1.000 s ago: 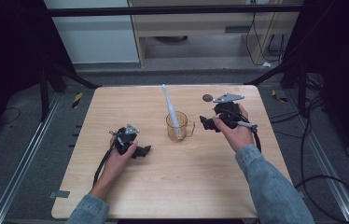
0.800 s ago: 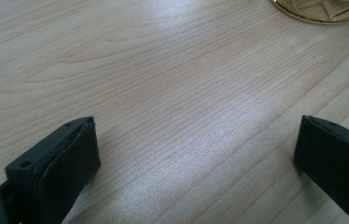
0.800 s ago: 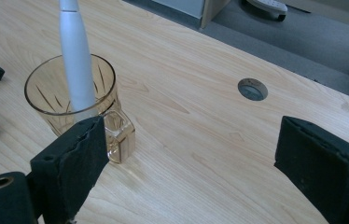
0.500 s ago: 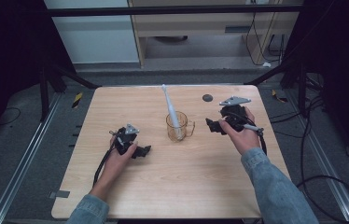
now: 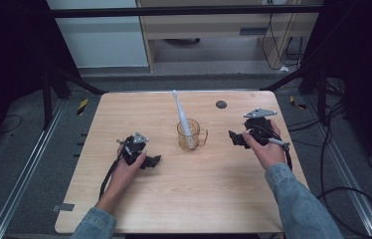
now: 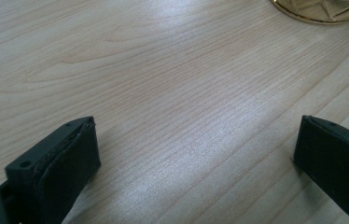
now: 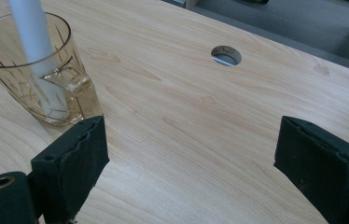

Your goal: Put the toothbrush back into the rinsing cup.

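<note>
On the middle of the wooden table (image 5: 189,199) an amber glass mug (image 5: 190,135) is stood upright, its handle turned toward the person's right. A white stick-shaped tool (image 5: 181,113), perhaps a toothbrush, is leaned inside it, its lower end resting at the bottom of the mug and its upper part tilted out over the rim toward the far edge. No liquid can be made out in the mug. The left gripper (image 5: 151,162) is held low on the table, well left of the mug, its jaws spread wide over bare wood with nothing between them. The right gripper (image 5: 234,138) is held just right of the mug, its jaws likewise parted and empty, the mug seen beside its left jaw in the right gripper view. A round cable hole (image 5: 221,104) is set beyond the mug.
</note>
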Demonstrator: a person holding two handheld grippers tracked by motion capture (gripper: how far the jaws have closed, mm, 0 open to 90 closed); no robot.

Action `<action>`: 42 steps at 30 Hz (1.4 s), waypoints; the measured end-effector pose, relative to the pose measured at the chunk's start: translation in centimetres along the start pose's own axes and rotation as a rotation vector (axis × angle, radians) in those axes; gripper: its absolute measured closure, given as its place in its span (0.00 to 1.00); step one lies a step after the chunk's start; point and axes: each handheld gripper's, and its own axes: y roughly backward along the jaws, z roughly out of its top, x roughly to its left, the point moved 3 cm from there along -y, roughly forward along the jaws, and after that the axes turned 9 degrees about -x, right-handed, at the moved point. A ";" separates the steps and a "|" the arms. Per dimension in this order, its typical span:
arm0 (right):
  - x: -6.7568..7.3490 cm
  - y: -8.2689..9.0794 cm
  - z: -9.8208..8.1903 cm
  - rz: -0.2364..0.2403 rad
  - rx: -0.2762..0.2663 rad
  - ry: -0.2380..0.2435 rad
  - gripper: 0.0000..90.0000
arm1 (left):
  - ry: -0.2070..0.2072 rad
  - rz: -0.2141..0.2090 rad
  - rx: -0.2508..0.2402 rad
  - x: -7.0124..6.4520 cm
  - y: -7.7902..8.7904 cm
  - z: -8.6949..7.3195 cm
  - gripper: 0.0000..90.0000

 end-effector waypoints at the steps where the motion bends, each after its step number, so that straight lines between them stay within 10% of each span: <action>1: -0.1 0.1 -0.1 -0.001 0.001 -0.002 0.11 | 0.000 0.000 0.000 0.0 0.0 0.0 0.00; 42: -4.0 -0.7 -6.5 -0.100 0.129 -0.083 0.14 | 0.000 0.001 0.000 0.0 0.0 0.0 0.00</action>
